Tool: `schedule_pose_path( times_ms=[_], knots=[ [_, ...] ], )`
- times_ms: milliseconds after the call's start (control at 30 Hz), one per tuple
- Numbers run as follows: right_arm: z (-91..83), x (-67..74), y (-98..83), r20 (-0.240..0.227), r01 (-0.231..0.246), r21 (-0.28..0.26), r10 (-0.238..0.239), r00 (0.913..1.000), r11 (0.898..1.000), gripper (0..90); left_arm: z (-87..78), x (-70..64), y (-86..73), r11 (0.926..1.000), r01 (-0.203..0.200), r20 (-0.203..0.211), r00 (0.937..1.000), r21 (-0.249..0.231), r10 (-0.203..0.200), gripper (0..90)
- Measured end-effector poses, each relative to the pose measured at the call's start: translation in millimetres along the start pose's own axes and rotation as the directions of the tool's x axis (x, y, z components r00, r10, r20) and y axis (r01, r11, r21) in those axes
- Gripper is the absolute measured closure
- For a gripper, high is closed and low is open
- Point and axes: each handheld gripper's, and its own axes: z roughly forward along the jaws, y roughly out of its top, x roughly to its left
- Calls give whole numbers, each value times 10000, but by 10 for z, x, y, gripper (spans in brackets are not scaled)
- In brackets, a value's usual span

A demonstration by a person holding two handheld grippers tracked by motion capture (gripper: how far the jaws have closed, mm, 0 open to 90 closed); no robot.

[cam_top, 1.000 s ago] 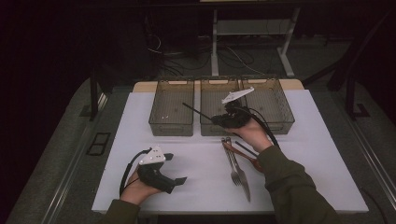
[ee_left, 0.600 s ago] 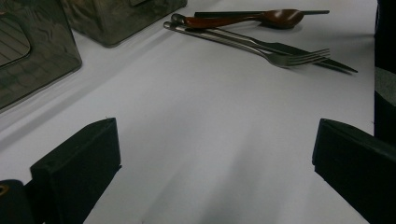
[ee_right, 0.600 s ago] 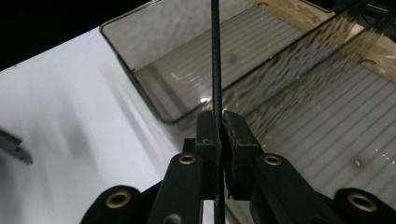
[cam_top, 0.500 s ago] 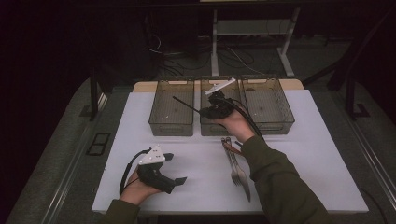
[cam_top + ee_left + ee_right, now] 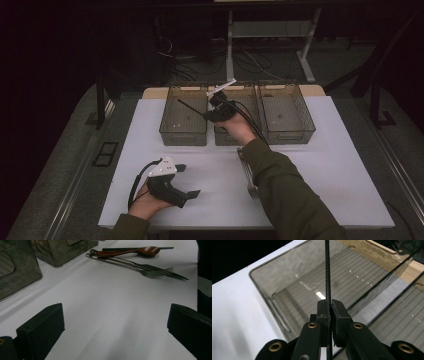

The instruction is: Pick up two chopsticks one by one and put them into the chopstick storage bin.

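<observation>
— Right gripper [image 5: 329, 305] status?
— I've got its jaws pinched on a black chopstick [image 5: 327, 270], held above the left bin [image 5: 184, 116].
— Left gripper [image 5: 186, 181]?
— Jaws wide, resting on the table [image 5: 220, 175].

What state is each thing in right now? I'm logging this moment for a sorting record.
Right hand-held gripper: shut on the chopstick.
Chopstick: gripped, lifted above the left bin.
Left hand-held gripper: open, holding nothing, low over the table.
Left bin: looks empty.
Fork, wooden spoon: lying flat on the table.
</observation>
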Motion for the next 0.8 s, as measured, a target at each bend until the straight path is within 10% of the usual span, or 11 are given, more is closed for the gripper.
schedule_pose_path(
  times_ms=[800],
  knots=[
    [503,107,353,592,-68,781,22,9982,9969,839,26,-11,23,9999,-143,223,9997,33,142,0]
  ],
)
